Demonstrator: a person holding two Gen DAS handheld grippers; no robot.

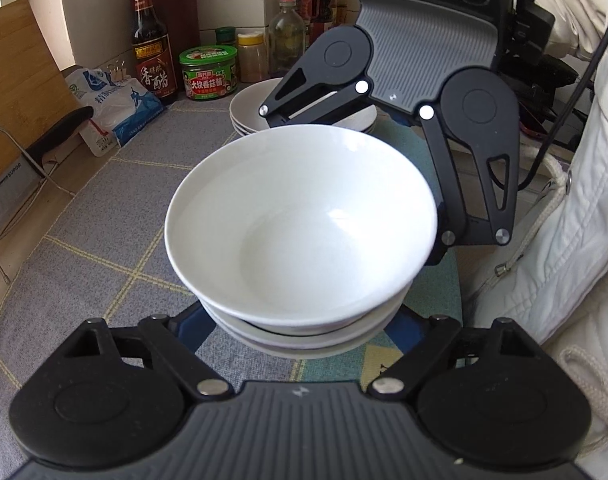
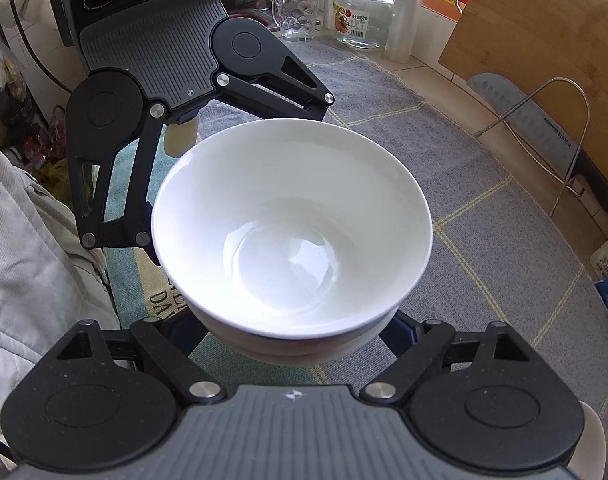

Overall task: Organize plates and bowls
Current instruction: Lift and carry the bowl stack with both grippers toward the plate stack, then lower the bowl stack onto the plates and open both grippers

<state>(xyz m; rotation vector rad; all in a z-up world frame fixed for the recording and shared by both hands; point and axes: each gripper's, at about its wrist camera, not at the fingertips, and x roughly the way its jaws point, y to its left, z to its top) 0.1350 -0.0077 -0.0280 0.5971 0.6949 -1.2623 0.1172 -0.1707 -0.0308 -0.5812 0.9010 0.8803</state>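
A stack of white bowls (image 1: 299, 236) sits in the middle of both wrist views, over the grey checked cloth (image 1: 115, 208) that covers the tabletop, with 3 rims countable from the left side. The left gripper (image 1: 299, 344) comes at it from 1 side and the right gripper (image 2: 299, 344) from the opposite side, so each camera sees the other tool behind the bowls. Both sets of fingers run under the flare of the stack and are hidden there, spread wide on either side of its lower part; whether their pads press on the porcelain cannot be told, nor whether the stack rests on the cloth or is carried. Judging by this 2-handed cradle, the step in hand is moving the bowl stack as a whole. Behind it in the left view lies a stack of shallow white plates (image 1: 245, 114), close to the jars and bottles (image 1: 151, 44) along the wall, which looks like the likely spot to group the crockery. The next move calls for both hands travelling level and in step, since a tilt or uneven squeeze could let the top bowl slide, and for setting the stack down beside the plates without knocking them.
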